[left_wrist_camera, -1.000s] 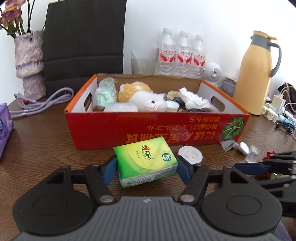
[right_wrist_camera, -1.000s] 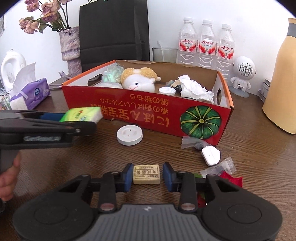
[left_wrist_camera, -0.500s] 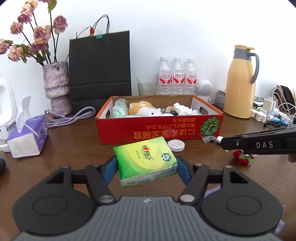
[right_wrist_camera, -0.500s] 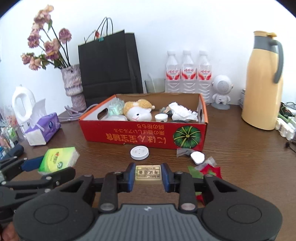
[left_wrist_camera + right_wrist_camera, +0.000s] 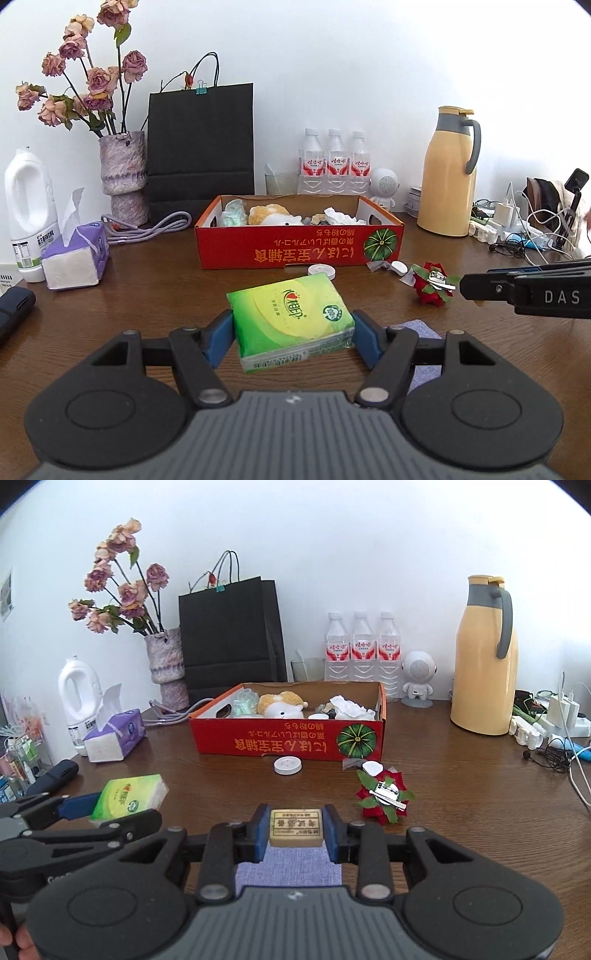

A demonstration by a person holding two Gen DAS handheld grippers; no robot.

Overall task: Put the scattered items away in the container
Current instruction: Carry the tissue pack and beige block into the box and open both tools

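Brown wood tabletop lay below, the red cardboard box well ahead. My left gripper clamped a soft, light green tissue pack by its 2 short sides; my right gripper pinched what looked like a stiff eraser.

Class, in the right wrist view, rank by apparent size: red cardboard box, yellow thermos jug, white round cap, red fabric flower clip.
1. Red cardboard box
2. Yellow thermos jug
3. Red fabric flower clip, nearer the camera
4. White round cap
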